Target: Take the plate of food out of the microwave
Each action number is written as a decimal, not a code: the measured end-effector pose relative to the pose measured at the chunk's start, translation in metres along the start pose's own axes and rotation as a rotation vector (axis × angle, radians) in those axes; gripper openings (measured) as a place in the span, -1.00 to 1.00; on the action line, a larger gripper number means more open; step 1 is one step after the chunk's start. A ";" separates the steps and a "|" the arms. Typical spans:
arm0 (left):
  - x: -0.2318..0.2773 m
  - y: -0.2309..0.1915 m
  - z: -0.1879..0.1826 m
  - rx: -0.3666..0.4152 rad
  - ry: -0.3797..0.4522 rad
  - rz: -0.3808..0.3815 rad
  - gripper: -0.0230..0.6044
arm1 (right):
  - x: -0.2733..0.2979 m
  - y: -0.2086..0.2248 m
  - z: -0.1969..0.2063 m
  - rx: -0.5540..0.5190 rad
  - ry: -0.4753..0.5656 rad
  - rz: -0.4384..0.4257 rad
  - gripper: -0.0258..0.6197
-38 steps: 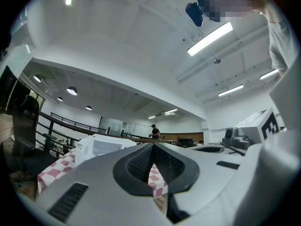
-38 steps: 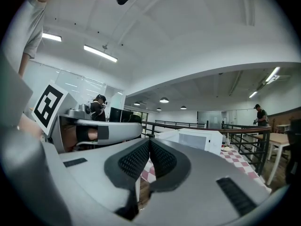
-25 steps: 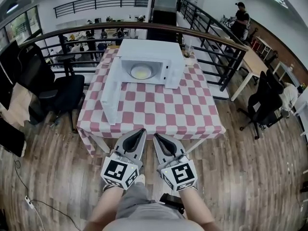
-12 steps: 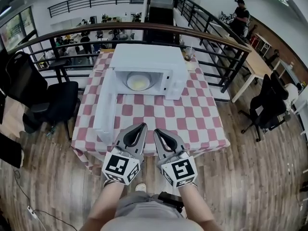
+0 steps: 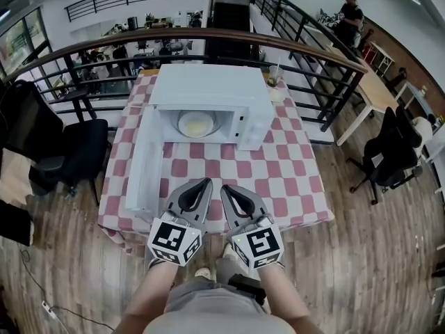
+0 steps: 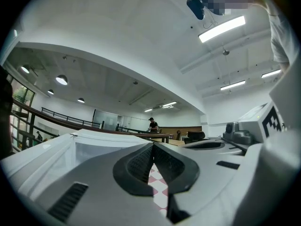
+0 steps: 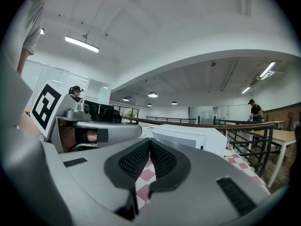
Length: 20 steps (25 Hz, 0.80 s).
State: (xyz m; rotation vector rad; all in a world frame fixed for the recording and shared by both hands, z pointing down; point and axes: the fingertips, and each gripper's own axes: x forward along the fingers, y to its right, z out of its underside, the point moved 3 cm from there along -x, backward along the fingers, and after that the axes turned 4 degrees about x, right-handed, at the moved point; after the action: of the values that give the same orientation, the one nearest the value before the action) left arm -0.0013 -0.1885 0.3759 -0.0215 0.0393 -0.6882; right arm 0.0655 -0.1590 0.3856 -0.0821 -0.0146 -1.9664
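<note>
1. Currently we hold the left gripper (image 5: pixel 203 184) and the right gripper (image 5: pixel 226 188) side by side over the near edge of the table (image 5: pixel 288 179). Both point toward the far side.
2. Seen from its own view, the left gripper (image 6: pixel 153 146) has its jaws pressed together with nothing between them. Only the checked cloth (image 6: pixel 157 185) shows below.
3. Likewise, the right gripper (image 7: pixel 149 141) has its jaws closed on nothing.
4. Farther off, the microwave (image 5: pixel 208 89) stands on the far middle of the table. Its door (image 5: pixel 141 162) is swung wide open on the left and reaches toward us.
5. Inside the open cavity we see the plate of food (image 5: pixel 197 124), well apart from both grippers.
6. Just to the right of the microwave stands a cup (image 5: pixel 275 83), and a railing (image 5: pixel 313 47) runs beyond the table.
</note>
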 end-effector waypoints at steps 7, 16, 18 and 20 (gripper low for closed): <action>0.047 -0.017 0.010 -0.018 -0.011 -0.045 -0.92 | 0.029 0.043 0.008 -0.001 -0.019 -0.039 -0.84; 0.111 -0.043 0.017 -0.039 -0.012 -0.151 -0.92 | 0.069 0.098 0.019 -0.008 -0.049 -0.146 -0.84; 0.122 -0.045 0.019 -0.047 -0.011 -0.175 -0.92 | 0.075 0.108 0.020 -0.009 -0.052 -0.173 -0.84; 0.131 -0.047 0.023 -0.055 -0.010 -0.198 -0.92 | 0.081 0.117 0.023 -0.012 -0.052 -0.198 -0.83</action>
State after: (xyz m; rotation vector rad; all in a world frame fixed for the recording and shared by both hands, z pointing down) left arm 0.0708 -0.3075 0.3964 -0.0821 0.0467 -0.8845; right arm 0.1431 -0.2778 0.4106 -0.1441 -0.0458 -2.1623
